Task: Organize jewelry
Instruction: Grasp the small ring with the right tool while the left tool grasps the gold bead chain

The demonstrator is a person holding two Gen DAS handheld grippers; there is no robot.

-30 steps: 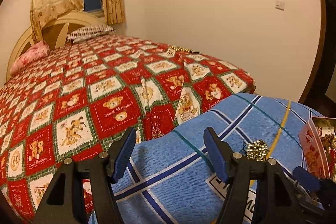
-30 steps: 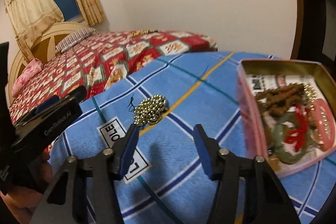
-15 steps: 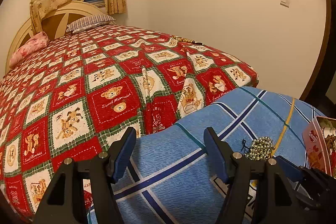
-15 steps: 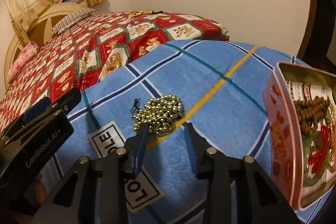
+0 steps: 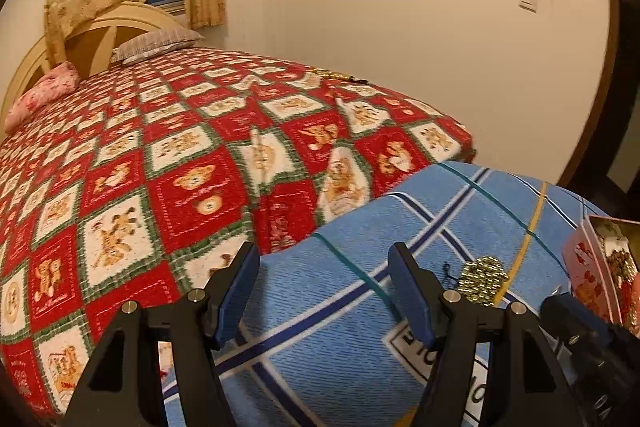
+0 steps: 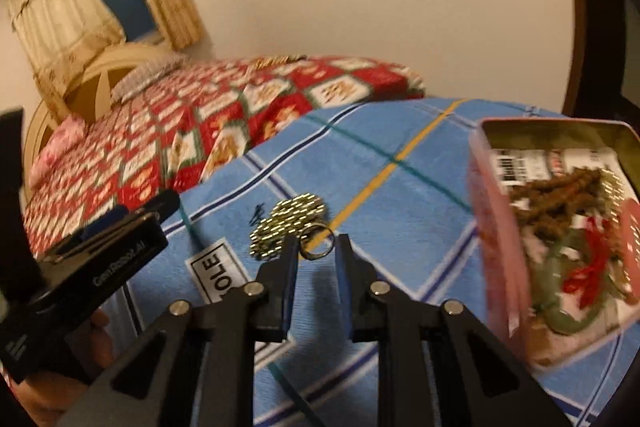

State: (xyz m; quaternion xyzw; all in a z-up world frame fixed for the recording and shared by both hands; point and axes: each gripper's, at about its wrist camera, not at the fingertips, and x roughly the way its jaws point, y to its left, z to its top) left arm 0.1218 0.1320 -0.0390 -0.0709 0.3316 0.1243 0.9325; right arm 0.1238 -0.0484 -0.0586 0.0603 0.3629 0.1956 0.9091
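Observation:
A heap of gold beads (image 6: 288, 223) lies on the blue checked towel (image 6: 400, 203); it also shows in the left wrist view (image 5: 482, 279). A small metal ring (image 6: 318, 241) rests at its near edge. My right gripper (image 6: 316, 247) has its jaws narrowed around the ring, with a gap still showing between them. A pink tin (image 6: 500, 243) at the right holds brown beads, a green bangle and red cord. My left gripper (image 5: 320, 275) is open and empty over the towel's left edge.
The towel lies on a bed with a red teddy-bear quilt (image 5: 180, 155). A gold chain (image 5: 340, 77) lies at the quilt's far edge. Pillows (image 5: 156, 43) and a headboard are at the far left. A wall stands behind.
My right gripper has moved forward to the bead heap and its jaws have narrowed from wide open to close around the ring. The left gripper has barely moved.

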